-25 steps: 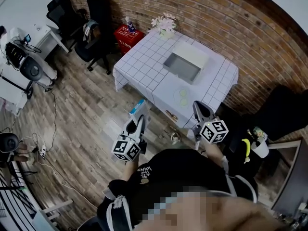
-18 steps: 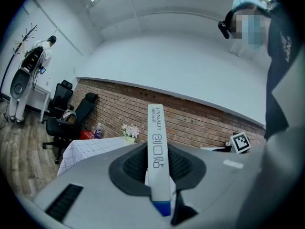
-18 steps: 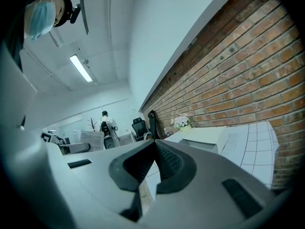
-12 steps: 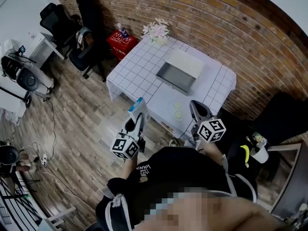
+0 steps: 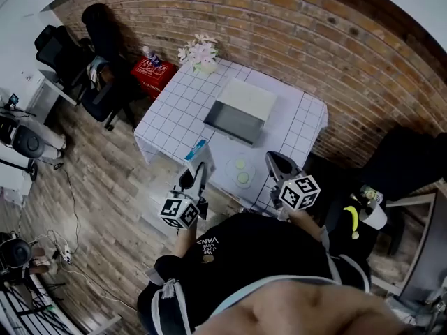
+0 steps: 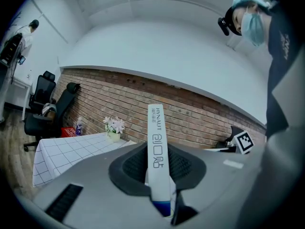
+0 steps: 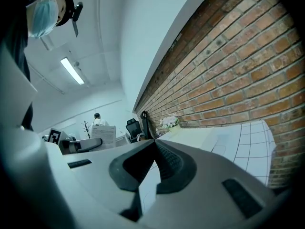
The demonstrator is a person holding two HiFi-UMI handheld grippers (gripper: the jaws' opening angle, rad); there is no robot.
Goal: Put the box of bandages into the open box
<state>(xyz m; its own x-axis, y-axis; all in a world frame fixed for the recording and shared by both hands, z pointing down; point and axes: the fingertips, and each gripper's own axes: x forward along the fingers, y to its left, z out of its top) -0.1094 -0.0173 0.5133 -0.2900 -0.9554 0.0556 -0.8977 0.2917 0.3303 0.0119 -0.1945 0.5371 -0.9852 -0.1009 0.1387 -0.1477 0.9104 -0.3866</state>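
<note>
The box of bandages [image 5: 200, 154], a narrow white carton with a blue end, stands upright between the jaws of my left gripper [image 5: 198, 163], which is shut on it just short of the table's near edge. In the left gripper view the box of bandages [image 6: 157, 142] rises out of my left gripper [image 6: 158, 151] edge-on. The open box [image 5: 237, 112], grey inside with a white lid folded back, lies at the middle of the white checked table [image 5: 174, 110]. My right gripper [image 5: 273, 161] hovers at the near right edge, shut and empty; the right gripper [image 7: 153, 143] shows its jaw tips meeting.
A vase of flowers [image 5: 199, 53] stands at the table's far left corner and two small green discs [image 5: 242, 171] lie near the front edge. A red crate [image 5: 150, 68] and office chairs [image 5: 66, 47] are left of the table, a brick wall [image 5: 314, 40] behind it, a dark chair [image 5: 408, 162] at the right.
Both grippers have moved closer to the table, which now lies just ahead of them. The left one still holds the box of bandages; the right one stays shut.
</note>
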